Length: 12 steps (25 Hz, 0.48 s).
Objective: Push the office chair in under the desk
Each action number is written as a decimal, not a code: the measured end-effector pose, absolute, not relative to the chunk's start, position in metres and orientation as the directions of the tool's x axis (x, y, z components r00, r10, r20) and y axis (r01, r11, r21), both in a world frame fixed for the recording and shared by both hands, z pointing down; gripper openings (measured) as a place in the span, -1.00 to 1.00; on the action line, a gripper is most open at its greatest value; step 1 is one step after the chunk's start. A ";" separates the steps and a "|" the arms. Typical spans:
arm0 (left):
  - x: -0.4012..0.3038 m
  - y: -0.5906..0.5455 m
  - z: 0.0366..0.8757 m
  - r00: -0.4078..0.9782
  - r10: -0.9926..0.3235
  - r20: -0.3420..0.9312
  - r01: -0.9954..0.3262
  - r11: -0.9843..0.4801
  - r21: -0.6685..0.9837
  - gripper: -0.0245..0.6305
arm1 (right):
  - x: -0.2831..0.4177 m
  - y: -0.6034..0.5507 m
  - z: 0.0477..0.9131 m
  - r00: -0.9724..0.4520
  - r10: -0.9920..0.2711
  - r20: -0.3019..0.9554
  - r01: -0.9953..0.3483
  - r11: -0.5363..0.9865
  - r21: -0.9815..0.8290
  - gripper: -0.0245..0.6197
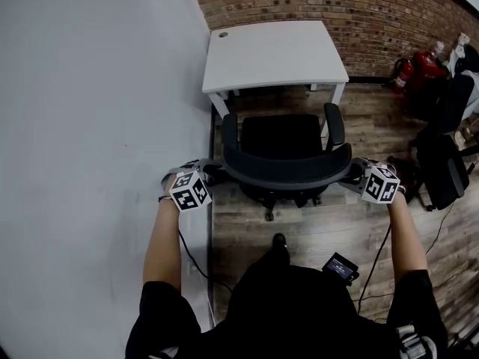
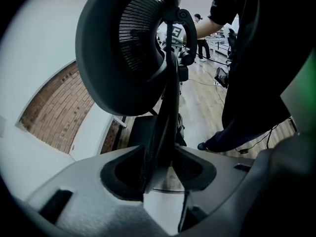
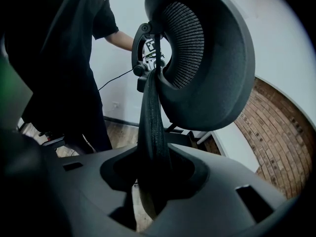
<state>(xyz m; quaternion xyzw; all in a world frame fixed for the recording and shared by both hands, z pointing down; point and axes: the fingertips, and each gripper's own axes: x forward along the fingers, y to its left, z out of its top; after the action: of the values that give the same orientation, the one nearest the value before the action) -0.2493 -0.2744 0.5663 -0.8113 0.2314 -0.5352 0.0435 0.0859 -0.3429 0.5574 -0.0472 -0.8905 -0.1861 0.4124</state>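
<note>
**Chair** (image 1: 284,144): black, mesh-backed, set on the wood floor (image 1: 314,230). It is faced toward the white tabletop (image 1: 273,51). The seat is placed just short of the tabletop's near edge, and the backrest (image 1: 288,176) is turned to the person.

**Left gripper** (image 1: 212,173): held at the backrest's left edge. Its fingers (image 2: 197,169) are clamped on that thin edge.

**Right gripper** (image 1: 355,174): held at the backrest's right edge. Its fingers (image 3: 190,174) are clamped on the padded rim.

**Headrest** (image 2: 123,48): seen above the grip in both gripper views.

**Surroundings:** a brick wall (image 1: 337,2) is seen behind the tabletop. A red fire extinguisher (image 1: 415,69) is stood at its right.
</note>
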 end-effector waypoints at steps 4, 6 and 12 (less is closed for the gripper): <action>-0.267 -0.306 0.560 0.321 -0.418 0.850 -0.325 -0.891 -0.316 -0.38 | 0.068 -0.371 0.553 -0.653 -0.069 0.754 0.225 0.933 0.280 -0.51; -0.275 -0.319 0.560 0.325 -0.417 0.849 -0.326 -0.892 -0.313 -0.37 | 0.060 -0.381 0.552 -0.650 -0.065 0.757 0.227 0.934 0.275 -0.51; -0.294 -0.355 0.556 0.333 -0.424 0.843 -0.311 -0.893 -0.326 -0.37 | 0.041 -0.416 0.550 -0.658 -0.074 0.750 0.217 0.934 0.283 -0.50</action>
<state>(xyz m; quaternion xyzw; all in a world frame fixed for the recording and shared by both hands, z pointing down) -0.2943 -0.3552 0.5562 -0.8146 0.2255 -0.5318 0.0529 0.0412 -0.4162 0.5504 -0.0400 -0.8931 -0.1768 0.4117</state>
